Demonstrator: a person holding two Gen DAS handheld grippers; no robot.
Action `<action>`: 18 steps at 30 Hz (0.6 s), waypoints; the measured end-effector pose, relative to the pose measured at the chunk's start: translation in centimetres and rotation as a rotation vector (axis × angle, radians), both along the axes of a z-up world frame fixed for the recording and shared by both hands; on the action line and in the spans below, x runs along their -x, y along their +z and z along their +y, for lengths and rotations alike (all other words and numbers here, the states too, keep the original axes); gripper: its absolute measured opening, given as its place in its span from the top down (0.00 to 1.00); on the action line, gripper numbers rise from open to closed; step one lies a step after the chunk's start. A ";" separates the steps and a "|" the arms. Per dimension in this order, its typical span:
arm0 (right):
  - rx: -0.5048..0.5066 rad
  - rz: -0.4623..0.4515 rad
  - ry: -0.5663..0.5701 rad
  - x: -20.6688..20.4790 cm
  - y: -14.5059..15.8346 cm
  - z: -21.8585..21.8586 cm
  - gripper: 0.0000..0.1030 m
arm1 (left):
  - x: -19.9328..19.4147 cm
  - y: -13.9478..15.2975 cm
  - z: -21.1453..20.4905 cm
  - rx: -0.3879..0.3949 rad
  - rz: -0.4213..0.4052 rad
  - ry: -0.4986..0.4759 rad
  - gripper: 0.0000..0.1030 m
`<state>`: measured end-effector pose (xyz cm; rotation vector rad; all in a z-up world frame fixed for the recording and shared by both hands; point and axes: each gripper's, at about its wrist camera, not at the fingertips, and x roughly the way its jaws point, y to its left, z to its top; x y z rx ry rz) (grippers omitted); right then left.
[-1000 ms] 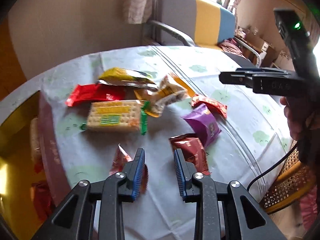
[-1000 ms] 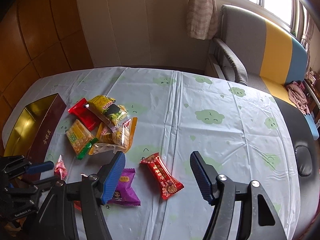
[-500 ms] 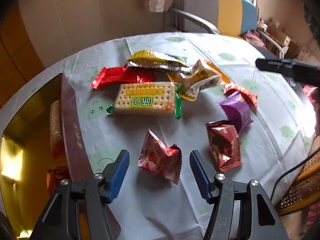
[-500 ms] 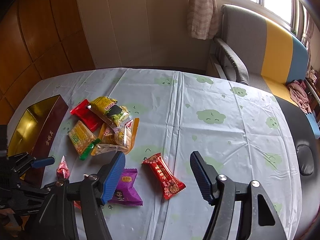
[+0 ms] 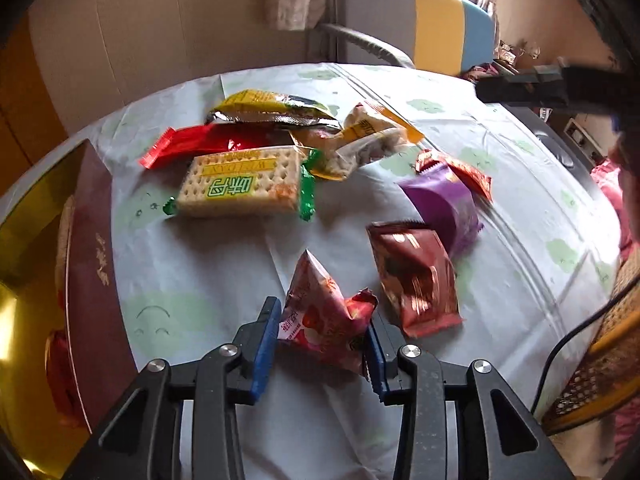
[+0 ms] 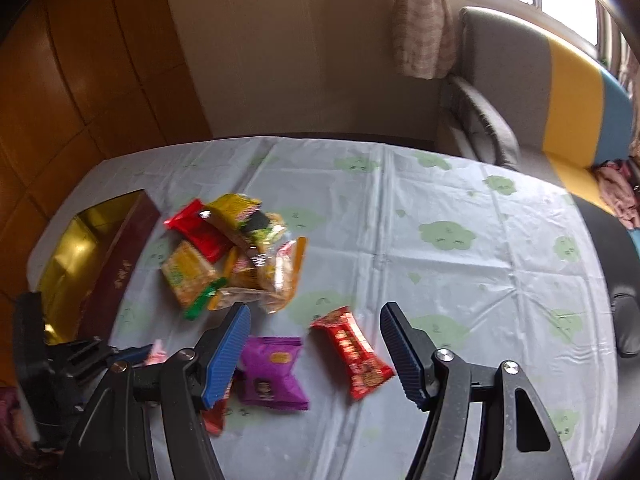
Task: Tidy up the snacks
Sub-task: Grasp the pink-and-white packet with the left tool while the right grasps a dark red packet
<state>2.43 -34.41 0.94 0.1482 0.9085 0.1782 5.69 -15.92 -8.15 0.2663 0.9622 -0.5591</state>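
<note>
My left gripper [image 5: 322, 316] points down at the table, its jaws closing, and both blue pads press the sides of a small pink-red snack packet [image 5: 316, 288]. To its left stands a maroon box [image 5: 92, 240] with a gold lining and some snacks inside. A cracker pack [image 5: 240, 188], a red packet [image 5: 192, 146] and a yellow pack [image 5: 264, 104] lie in a pile beyond. My right gripper [image 6: 315, 314] hangs open above a purple packet [image 6: 272, 372] and a red bar packet [image 6: 352, 352], holding nothing.
A dark red packet [image 5: 416, 276] lies just right of the left gripper. The table wears a pale cloth with green clouds [image 6: 440, 240]. A grey, yellow and blue armchair [image 6: 540, 92] stands behind it. A wicker chair [image 5: 592, 368] and a black cable [image 5: 568, 340] are at the right edge.
My left gripper opened wide, sank toward the pink-red packet and closed onto it. The right gripper kept its place and stayed open.
</note>
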 end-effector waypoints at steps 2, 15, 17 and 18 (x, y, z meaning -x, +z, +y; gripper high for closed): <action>-0.029 0.008 0.045 0.0 0.0 0.6 0.34 | 0.5 -0.2 0.0 -0.001 -0.026 -0.002 0.60; -0.077 0.235 0.407 0.5 -4.0 7.3 0.48 | 0.4 -0.7 0.9 0.076 -0.027 0.018 0.60; -0.083 0.260 0.417 0.4 -4.5 7.6 0.48 | 0.5 -0.7 1.0 0.081 -0.032 0.020 0.60; -0.080 0.265 0.413 0.3 -4.8 7.5 0.48 | 0.6 -0.7 1.0 0.085 -0.035 0.023 0.60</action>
